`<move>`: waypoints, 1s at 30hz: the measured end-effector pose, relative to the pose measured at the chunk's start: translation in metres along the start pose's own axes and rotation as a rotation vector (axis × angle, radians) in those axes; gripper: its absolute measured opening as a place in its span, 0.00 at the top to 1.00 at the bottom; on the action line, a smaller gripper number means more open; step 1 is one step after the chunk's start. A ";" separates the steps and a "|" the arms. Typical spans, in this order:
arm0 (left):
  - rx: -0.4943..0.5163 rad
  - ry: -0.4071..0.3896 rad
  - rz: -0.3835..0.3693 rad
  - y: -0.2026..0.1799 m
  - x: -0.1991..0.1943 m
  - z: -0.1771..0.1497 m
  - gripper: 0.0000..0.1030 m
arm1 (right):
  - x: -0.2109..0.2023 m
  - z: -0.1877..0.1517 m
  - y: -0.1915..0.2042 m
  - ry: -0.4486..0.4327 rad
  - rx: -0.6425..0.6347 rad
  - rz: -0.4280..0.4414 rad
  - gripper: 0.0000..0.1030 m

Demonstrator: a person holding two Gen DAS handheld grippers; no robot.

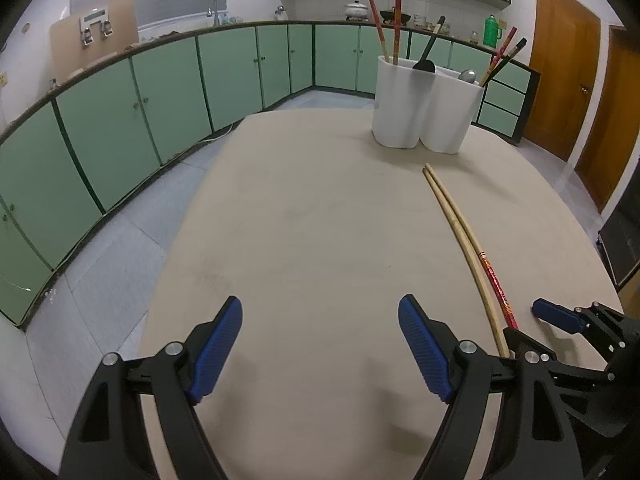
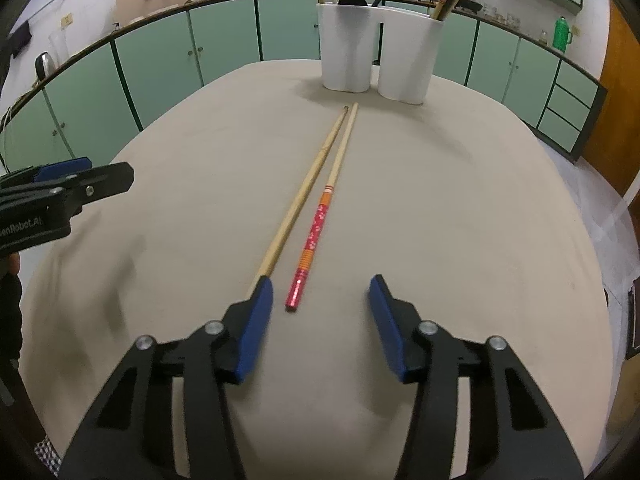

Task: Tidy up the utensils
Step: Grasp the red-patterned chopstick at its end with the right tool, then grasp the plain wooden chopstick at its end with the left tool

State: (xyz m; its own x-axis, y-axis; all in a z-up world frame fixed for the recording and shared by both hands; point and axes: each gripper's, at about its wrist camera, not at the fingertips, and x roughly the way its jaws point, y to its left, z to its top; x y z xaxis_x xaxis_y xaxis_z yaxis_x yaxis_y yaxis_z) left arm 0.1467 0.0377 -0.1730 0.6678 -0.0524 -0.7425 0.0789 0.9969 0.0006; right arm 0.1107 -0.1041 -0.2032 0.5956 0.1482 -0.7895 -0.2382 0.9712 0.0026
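Near the table's [image 2: 480,208] front edge, the right gripper [image 2: 320,296] tilts downward, jaws apart around the red chopstick's [image 2: 313,236] near end, while the left gripper [image 1: 320,320] hangs wide open over bare tabletop, the white holder [image 2: 376,44] standing far.

Table [image 2: 480,200]: holder [image 2: 376,52] stands at far edge, two compartments side by side, utensils upright in each. Two chopsticks [image 2: 320,188] lie side by side on table before holder, far tips near its base. Cabinets [image 1: 168,92] behind and left of table.
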 end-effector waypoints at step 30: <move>0.040 0.032 -0.120 -0.084 0.010 -0.018 0.28 | -0.028 -0.025 -0.073 -0.042 0.179 -0.002 0.95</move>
State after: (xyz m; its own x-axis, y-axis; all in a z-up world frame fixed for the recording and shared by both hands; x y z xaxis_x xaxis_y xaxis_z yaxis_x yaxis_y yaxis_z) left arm 0.1333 -0.0458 -0.1921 0.6282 -0.1686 -0.7596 0.1868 0.9804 -0.0631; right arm 0.0923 -0.1836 -0.1962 0.6283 0.1505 -0.7633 -0.0988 0.9886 0.1136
